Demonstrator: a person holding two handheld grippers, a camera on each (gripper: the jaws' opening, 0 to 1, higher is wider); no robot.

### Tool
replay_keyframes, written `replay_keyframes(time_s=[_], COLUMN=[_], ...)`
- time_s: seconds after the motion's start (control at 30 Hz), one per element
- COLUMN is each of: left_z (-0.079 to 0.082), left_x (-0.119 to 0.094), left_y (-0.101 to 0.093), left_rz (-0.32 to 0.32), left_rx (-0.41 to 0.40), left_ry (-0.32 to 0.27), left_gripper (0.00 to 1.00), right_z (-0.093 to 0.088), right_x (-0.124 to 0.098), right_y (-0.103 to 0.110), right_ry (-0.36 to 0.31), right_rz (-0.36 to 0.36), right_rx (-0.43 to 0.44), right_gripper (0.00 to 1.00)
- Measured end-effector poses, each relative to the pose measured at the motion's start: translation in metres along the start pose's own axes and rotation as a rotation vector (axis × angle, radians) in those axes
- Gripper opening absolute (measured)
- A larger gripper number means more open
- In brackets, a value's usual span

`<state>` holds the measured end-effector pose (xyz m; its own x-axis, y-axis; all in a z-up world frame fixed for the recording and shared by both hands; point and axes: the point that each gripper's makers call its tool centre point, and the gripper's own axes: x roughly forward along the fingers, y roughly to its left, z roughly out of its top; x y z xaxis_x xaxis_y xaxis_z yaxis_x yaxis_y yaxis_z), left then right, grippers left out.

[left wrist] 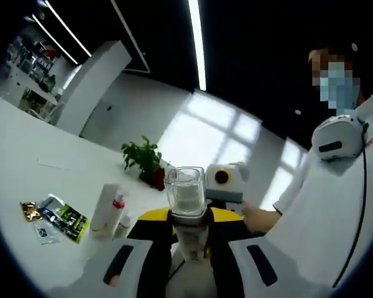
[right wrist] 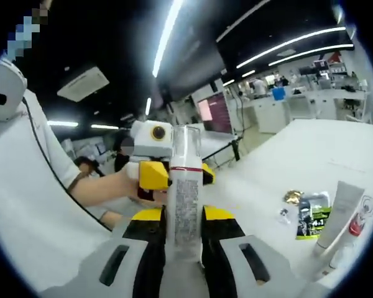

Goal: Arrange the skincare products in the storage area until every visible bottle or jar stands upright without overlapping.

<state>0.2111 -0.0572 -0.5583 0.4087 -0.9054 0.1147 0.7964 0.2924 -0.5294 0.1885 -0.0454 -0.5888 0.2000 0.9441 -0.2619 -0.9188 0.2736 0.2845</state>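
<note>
You have one bottle [right wrist: 185, 186] pinched between both pairs of jaws: the right gripper [right wrist: 177, 233] clamps its labelled body low in the right gripper view, and the left gripper [left wrist: 188, 233] grips its clear capped end at the frame's centre bottom. That looks like a hand-over in mid-air, well above the white table [left wrist: 25, 143]. A white tube [left wrist: 104, 207] and packets [left wrist: 63, 217] sit lower left; bare tabletop lies beyond them, towards the plant [left wrist: 144, 158].

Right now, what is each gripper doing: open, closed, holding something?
Left gripper: closed on a clear jar.
Right gripper: closed on a tall white bottle.
</note>
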Motion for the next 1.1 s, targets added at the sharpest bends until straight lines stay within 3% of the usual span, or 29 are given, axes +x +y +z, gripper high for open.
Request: replay_keyframes(time_s=[0.17,0.23,0.4,0.53,0.77,1.1], left_z=[-0.001,-0.001,0.003,0.000,-0.004,-0.004], left_x=[0.007,0.012,0.017,0.020,0.021,0.018], left_y=[0.023,0.027,0.038,0.038,0.041,0.043], left_rz=[0.230,0.297,0.413,0.452,0.520,0.529], left_rx=[-0.003,-0.005,0.023,0.028,0.041,0.042], left_ry=[-0.036,-0.054,-0.087,-0.086,-0.061,-0.042], left_gripper=[0.19,0.19,0.18,0.18,0.18,0.17], right_z=[-0.003,-0.004,-0.002,-0.006,-0.011,-0.012], right_x=[-0.001,0.002,0.005,0.002,0.002,0.003], right_y=[-0.032,-0.038,-0.046,-0.052,-0.057,-0.059], right_ry=[0.034,0.034,0.009,0.027,0.071,0.066], right_rz=[-0.242,-0.305,-0.410,-0.477,-0.516,-0.505], right_rx=[-0.075,-0.126,-0.148,-0.198,-0.259,-0.225], right_gripper=[0.20,0.20,0.21,0.21,0.21,0.22])
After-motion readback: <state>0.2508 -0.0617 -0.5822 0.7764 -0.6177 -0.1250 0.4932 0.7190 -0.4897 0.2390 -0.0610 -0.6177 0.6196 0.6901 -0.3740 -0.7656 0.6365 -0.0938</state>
